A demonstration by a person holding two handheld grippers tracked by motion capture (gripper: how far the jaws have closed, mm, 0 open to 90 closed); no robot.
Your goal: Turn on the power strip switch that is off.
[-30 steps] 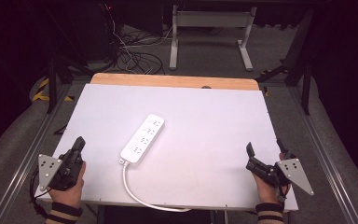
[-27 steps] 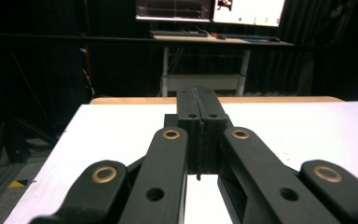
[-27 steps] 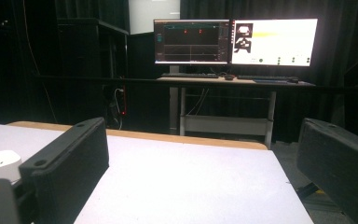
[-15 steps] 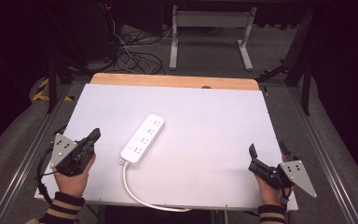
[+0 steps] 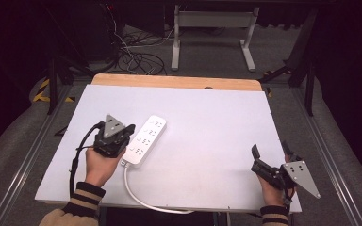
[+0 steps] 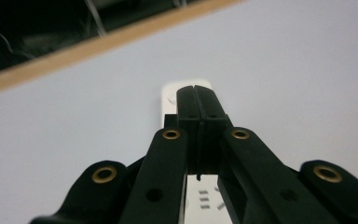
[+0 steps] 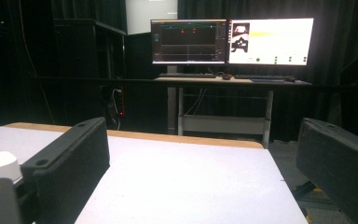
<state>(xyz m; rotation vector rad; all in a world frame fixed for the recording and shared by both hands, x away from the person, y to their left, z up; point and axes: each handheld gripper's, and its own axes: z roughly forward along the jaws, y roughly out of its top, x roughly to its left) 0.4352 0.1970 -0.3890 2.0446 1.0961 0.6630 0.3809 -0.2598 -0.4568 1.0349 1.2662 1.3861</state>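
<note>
One power strip (image 5: 145, 140), two tools: left tool (image 5: 128, 129) closed, right tool (image 5: 271, 153) spread

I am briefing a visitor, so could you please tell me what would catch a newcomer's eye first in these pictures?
First, the white plastic power strip lying slantwise left of centre on the pale grey table top, its white cable curling toward the near edge. Next, the left hand-held gripper, jaws shut, over the strip's near end. The right hand-held gripper sits open at the near right corner.

Dark room: two lit monitors (image 7: 233, 41) on a desk (image 7: 223, 80) (black curtains behind).
</note>
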